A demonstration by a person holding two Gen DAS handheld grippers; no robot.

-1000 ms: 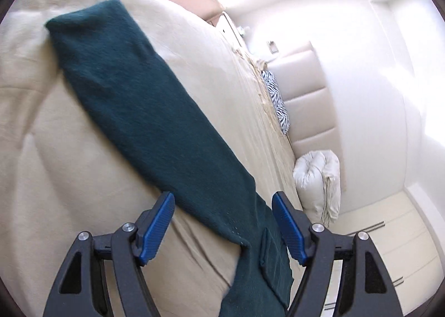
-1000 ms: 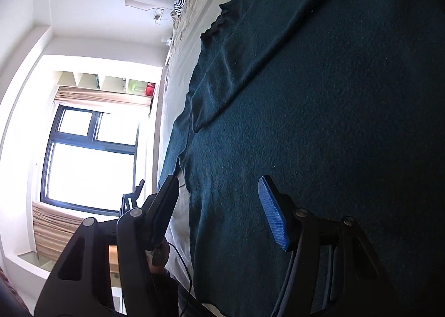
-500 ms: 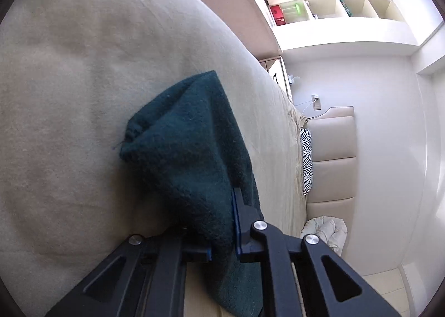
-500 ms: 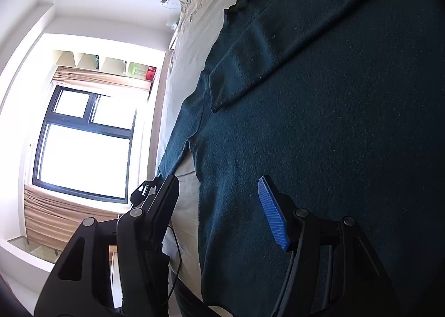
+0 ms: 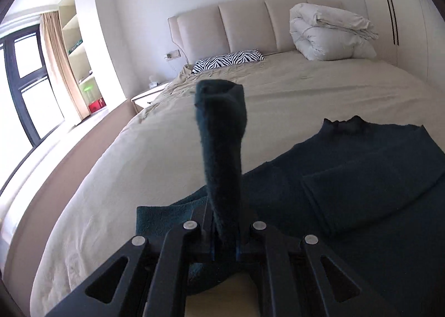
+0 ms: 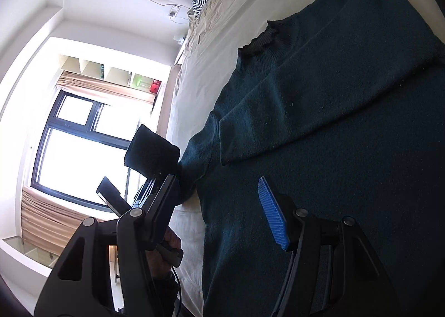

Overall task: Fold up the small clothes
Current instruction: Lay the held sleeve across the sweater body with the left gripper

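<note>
Now the left tool (image 5: 224,244) has clamped shut on the sweater's left sleeve (image 5: 222,150), which a second ago lay flat between spread jaws, and lifted it off the bed (image 5: 278,100); the sweater (image 6: 333,136) lies at 3 o'clock, so this sleeve likely folds across, while the right tool (image 6: 219,211) hovers half open, empty

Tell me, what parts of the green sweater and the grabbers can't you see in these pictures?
- Left wrist view: the left gripper pads, buried in the sleeve they clamp.
- Left wrist view: the sweater hem, cut off by the picture's edge.
- Right wrist view: the sweater's far side, lost in the dark rim; the right gripper is open, holding nothing.
</note>
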